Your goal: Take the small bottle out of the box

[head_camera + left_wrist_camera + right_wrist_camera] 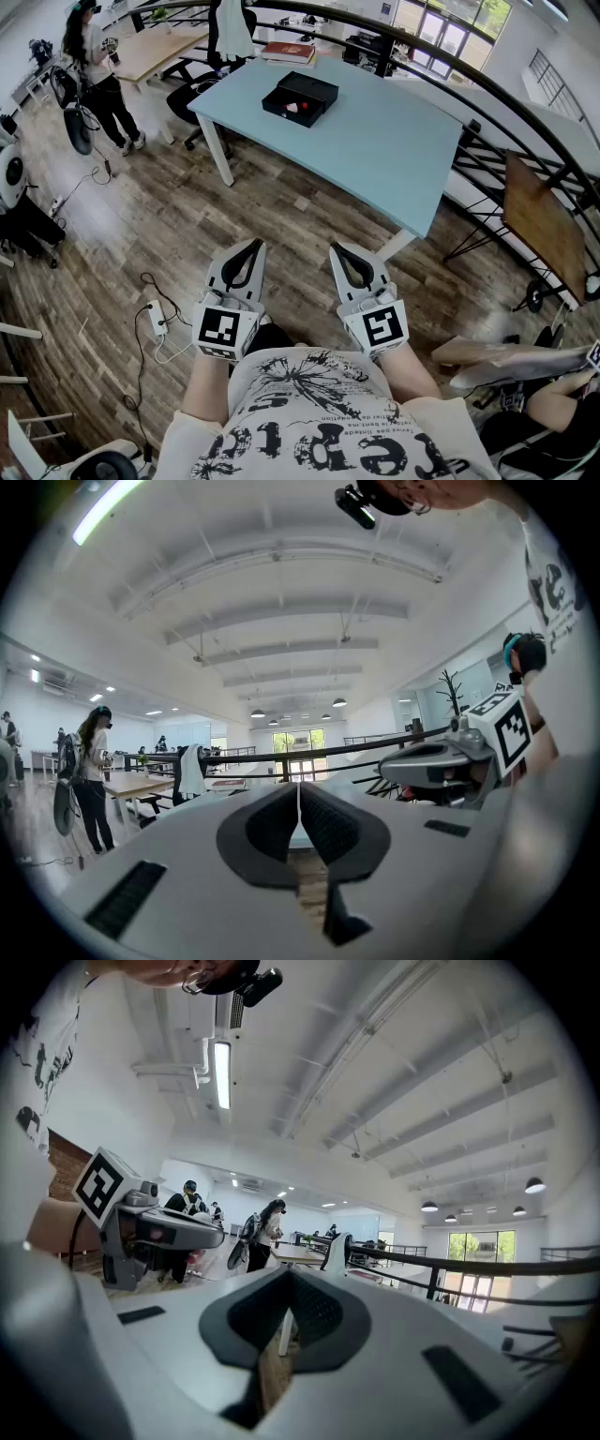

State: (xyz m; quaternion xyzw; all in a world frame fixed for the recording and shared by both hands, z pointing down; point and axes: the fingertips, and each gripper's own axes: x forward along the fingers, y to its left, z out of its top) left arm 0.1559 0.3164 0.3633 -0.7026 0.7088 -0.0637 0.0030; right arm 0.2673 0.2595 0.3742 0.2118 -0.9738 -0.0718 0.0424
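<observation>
A black open box [300,97] sits on the light blue table [375,141], far ahead of me across the wooden floor. Something small, red and white [297,109], lies inside it; it is too small to tell whether it is the bottle. My left gripper [251,249] and right gripper [341,251] hang side by side low in the head view, close to my body and far from the table. Both are shut with nothing between the jaws. The left gripper view shows its jaws [299,801] pressed together, and the right gripper view shows the same [289,1284].
A book [288,52] lies at the table's far edge. A person [96,75] stands at the back left beside a wooden desk [159,45] and office chairs. A power strip [157,319] and cables lie on the floor at my left. A black railing [487,66] curves behind the table.
</observation>
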